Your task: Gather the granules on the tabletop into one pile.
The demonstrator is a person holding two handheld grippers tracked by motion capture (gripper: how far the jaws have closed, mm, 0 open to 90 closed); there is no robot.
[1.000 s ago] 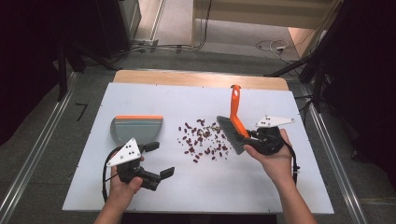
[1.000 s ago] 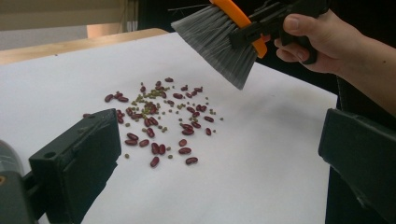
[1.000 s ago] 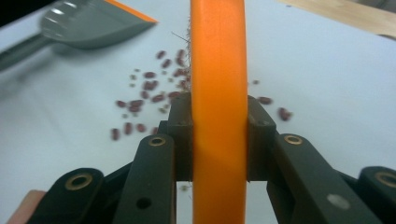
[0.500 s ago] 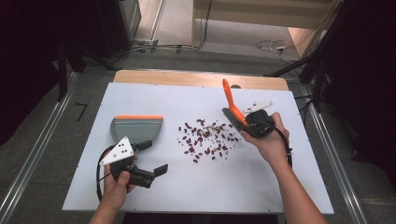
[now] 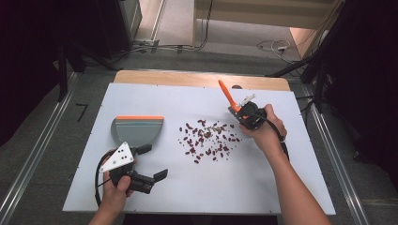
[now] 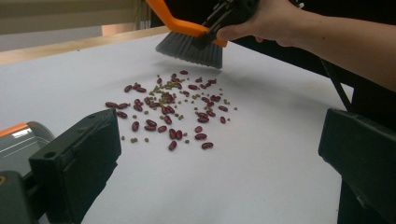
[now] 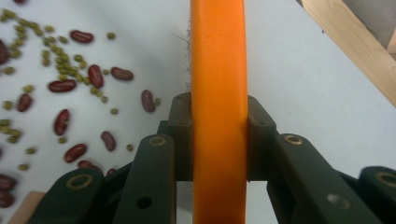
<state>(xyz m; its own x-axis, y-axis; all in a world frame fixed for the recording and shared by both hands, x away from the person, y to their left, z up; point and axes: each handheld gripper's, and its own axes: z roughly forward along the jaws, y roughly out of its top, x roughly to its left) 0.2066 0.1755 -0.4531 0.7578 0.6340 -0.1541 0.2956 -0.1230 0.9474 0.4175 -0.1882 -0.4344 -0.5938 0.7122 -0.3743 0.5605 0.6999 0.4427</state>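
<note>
Several red and green beans (image 5: 206, 140) (image 6: 170, 109) (image 7: 60, 88) lie scattered mid-table on the white board (image 5: 281, 187). My right gripper (image 5: 246, 115) (image 7: 218, 135) is shut on the orange handle of a hand brush (image 5: 227, 96) (image 6: 189, 39) (image 7: 218, 70), whose grey bristles hover just beyond the beans' far right side. A grey dustpan (image 5: 137, 130) (image 6: 14, 140) with an orange edge lies at the left. My left gripper (image 5: 151, 164) (image 6: 219, 154) stands open near the front, right of the dustpan, holding nothing and pointing at the beans.
The wooden table edge (image 5: 197, 78) runs along the back of the board. Cables (image 5: 277, 47) lie on the floor behind. Metal rails (image 5: 28, 159) flank the table on both sides.
My right gripper has lifted the brush up and back from the beans toward the far right, tilting its handle. My left gripper has shifted slightly, staying open.
</note>
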